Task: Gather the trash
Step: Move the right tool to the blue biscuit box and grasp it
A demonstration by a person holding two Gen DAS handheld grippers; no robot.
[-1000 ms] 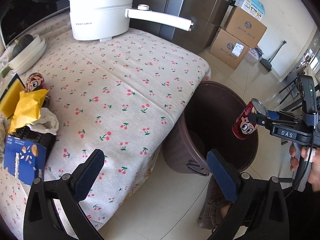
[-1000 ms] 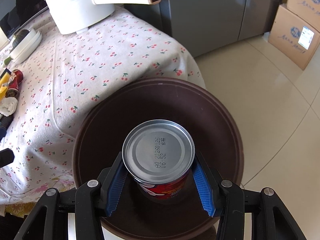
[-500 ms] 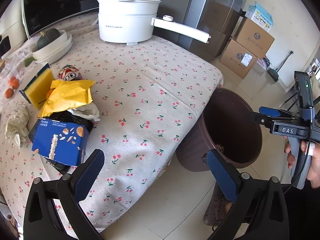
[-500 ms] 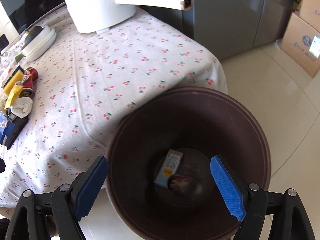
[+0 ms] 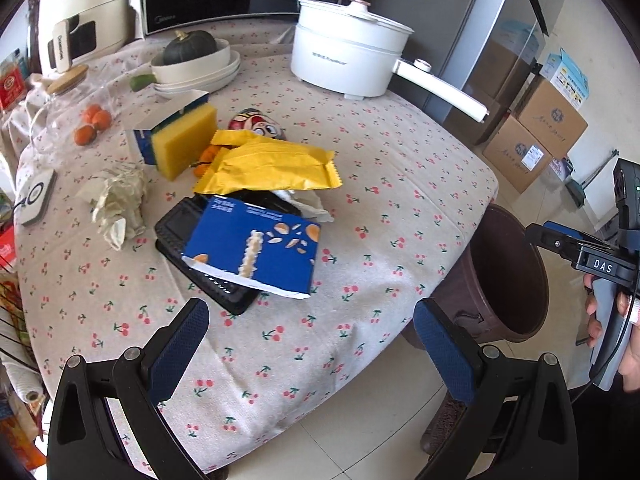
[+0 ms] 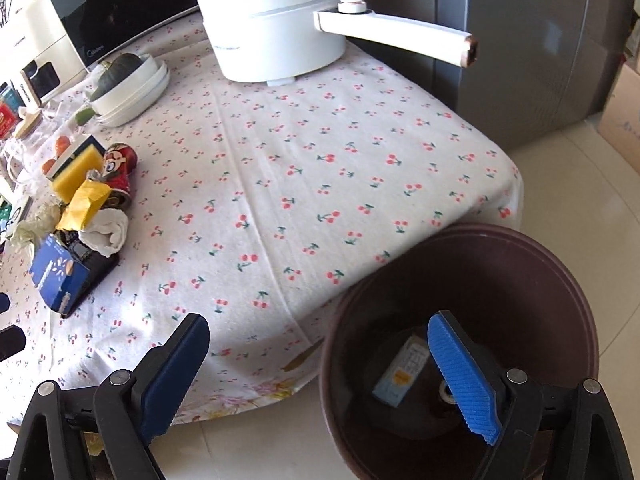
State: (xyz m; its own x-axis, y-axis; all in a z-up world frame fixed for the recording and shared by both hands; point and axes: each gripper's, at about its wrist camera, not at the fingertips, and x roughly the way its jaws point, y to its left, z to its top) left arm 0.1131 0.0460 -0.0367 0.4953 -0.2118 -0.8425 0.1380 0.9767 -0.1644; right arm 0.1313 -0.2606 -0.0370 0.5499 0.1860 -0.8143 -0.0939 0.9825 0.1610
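You're sitting between pickups: both grippers are carrying nothing. Left gripper [image 5: 310, 336] fingers are standing wide over the bench [image 5: 400, 184] edge; right gripper [image 6: 320, 364] fingers are also wide, hanging at the bin [image 6: 576, 280] rim. Trash is waiting in a pile, well apart from the bin. Blue box [image 5: 256, 250] is lying nearest, tilted on a black tray [image 5: 176, 224], long axis running L-R across your left fingers. Next move, in my judgement: you're needing to turn the wrist to span its short side.
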